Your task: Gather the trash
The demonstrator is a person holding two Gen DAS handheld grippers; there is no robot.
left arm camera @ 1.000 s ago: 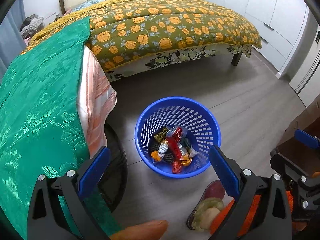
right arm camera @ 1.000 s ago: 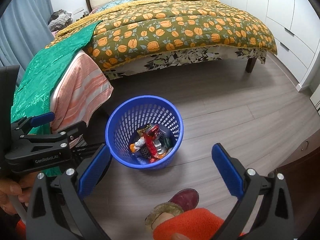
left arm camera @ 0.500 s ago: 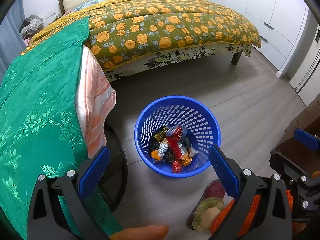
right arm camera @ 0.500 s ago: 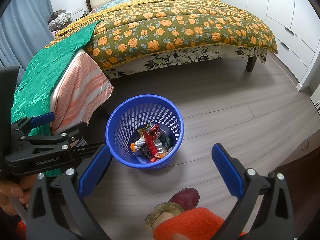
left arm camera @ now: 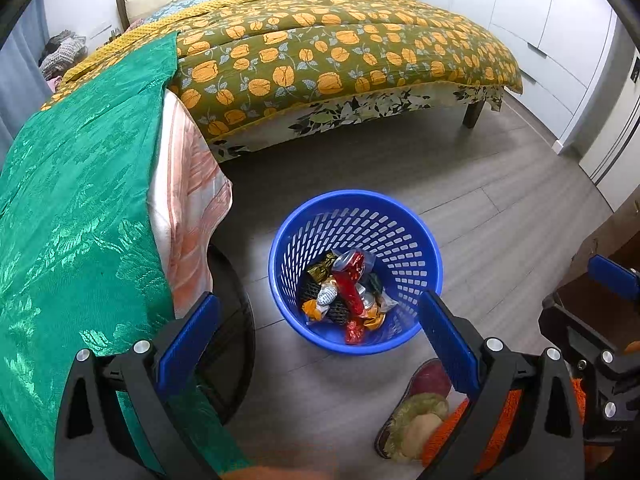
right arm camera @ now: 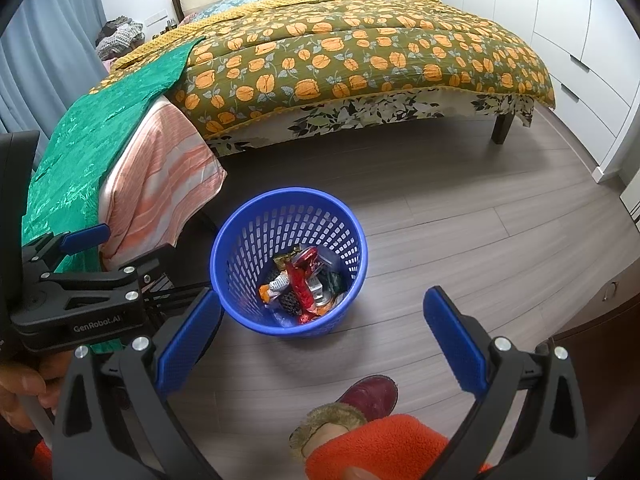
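Almost nothing has moved since the earlier frames; both grippers hang as before above the floor point(right arm camera: 460, 216). The left gripper point(left arm camera: 316, 334) is spread wide and empty, and the right gripper point(right arm camera: 320, 328) also. The blue basket point(right arm camera: 236, 248) stands on the floor near the bed's point(right arm camera: 360, 60) corner, with wrappers point(right arm camera: 300, 284) inside.
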